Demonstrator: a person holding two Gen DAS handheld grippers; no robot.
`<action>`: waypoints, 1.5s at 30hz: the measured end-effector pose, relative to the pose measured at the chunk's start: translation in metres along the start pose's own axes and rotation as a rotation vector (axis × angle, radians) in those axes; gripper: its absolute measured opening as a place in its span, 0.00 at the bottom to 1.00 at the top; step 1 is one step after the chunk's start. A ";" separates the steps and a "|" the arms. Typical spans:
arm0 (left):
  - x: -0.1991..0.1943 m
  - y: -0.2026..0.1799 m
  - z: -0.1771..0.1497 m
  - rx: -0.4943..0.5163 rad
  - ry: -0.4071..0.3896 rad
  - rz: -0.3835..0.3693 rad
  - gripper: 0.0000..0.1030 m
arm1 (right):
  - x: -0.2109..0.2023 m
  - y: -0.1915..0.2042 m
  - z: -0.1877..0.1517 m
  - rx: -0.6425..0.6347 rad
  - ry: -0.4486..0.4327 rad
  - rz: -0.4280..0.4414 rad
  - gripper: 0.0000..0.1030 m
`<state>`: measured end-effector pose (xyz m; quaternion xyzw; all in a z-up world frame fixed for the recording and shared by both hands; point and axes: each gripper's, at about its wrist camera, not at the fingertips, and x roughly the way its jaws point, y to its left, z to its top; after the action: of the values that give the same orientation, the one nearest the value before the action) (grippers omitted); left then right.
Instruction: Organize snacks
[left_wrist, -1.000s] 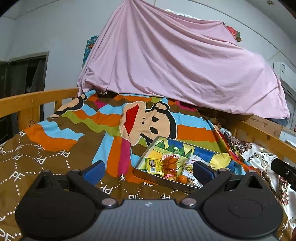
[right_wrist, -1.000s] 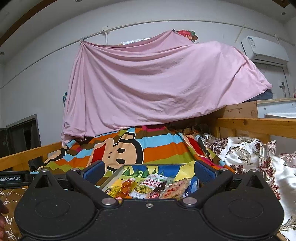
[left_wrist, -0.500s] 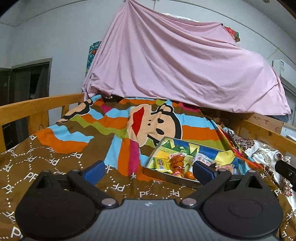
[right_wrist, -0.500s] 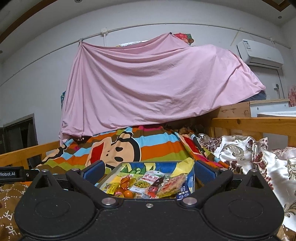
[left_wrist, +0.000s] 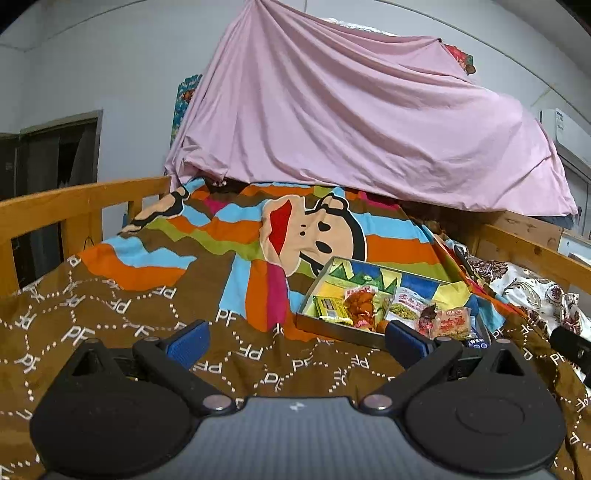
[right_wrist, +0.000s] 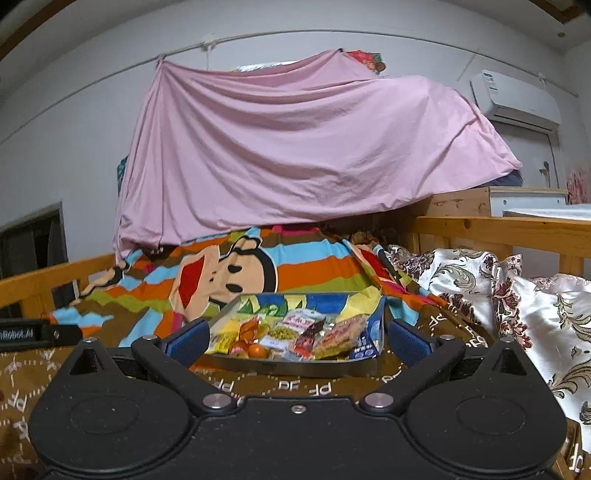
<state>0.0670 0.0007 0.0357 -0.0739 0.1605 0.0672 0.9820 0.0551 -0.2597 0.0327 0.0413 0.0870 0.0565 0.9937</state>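
Matt metal tray (right_wrist: 295, 367), glossy plastic snack packets (right_wrist: 334, 338), soft cloth blanket (left_wrist: 147, 295), varnished wooden rail (left_wrist: 74, 206)

The left gripper (left_wrist: 295, 341) and right gripper (right_wrist: 297, 341) hover level, jaws spread wide, empty.

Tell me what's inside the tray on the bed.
The tray holds a pile of snack packets and a small orange. They overlap, so anything beneath them and most of the tray floor is hidden.
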 end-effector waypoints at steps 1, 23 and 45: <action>0.000 0.002 -0.002 -0.006 0.004 -0.002 1.00 | -0.001 0.003 -0.001 -0.013 0.004 0.001 0.99; -0.007 0.018 -0.030 0.019 -0.001 -0.027 1.00 | -0.017 0.038 -0.025 -0.136 0.067 -0.041 0.99; 0.021 0.001 -0.051 0.029 -0.033 -0.071 1.00 | 0.033 0.032 -0.041 -0.120 0.132 -0.084 0.99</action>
<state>0.0706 -0.0045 -0.0191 -0.0642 0.1423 0.0313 0.9872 0.0772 -0.2214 -0.0099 -0.0259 0.1503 0.0223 0.9881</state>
